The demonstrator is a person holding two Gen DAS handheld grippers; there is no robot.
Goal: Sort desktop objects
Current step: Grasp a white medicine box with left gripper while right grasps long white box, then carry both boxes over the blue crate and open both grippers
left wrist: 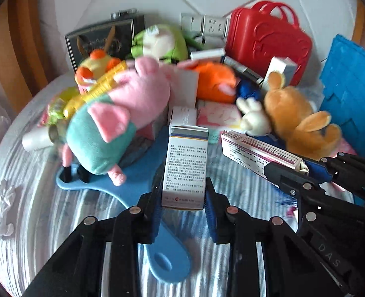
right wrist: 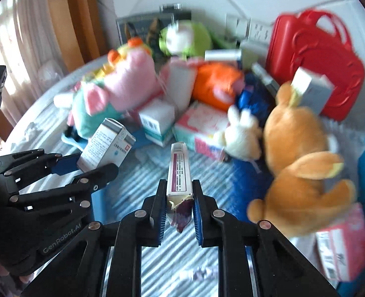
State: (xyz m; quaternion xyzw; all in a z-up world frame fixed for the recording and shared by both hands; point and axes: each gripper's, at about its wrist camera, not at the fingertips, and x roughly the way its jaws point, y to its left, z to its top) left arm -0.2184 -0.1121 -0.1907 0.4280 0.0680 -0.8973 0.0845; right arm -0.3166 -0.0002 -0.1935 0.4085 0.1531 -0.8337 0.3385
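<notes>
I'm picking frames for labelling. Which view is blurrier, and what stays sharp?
Right wrist: toys such as the brown plush rabbit smear; the held pink-striped carton stays crisp. Left wrist: sharper, the held white medicine box prints legibly; fisheye bends both edges.

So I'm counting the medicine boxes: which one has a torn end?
The long narrow pink-striped box held in the right tongs; its near flap is ripped open. The box in the left tongs looks intact.

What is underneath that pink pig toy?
The pink pig toy lies on a light blue flat plastic piece, whose handle runs back toward the camera. A white box peeks out beside it. The rest beneath the pig is covered.
</notes>
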